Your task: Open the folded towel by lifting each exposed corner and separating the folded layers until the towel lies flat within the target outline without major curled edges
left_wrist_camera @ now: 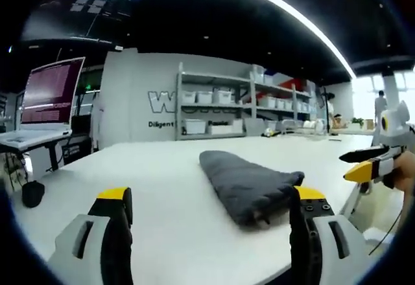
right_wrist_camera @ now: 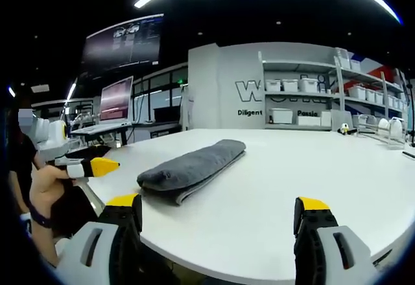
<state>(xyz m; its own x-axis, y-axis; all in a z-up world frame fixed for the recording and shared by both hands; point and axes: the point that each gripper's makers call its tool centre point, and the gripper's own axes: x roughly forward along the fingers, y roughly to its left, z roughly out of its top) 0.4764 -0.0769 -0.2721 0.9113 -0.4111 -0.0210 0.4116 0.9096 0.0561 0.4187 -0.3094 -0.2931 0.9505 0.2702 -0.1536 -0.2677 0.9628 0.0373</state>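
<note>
Bright, even indoor light from ceiling strip lights (left_wrist_camera: 285,13), bowed by fisheye at top. White table (right_wrist_camera: 279,168) near glare; soft shadow under towel (right_wrist_camera: 191,165). Window (left_wrist_camera: 373,94) at right blown out. Edges warped, slightly soft.

A broad white bench (left_wrist_camera: 162,188) carries a single dark grey towel (left_wrist_camera: 246,182), folded into a long, thick bundle. In the right gripper view the towel (right_wrist_camera: 191,168) lies near the bench's (right_wrist_camera: 305,168) rounded front edge.
</note>
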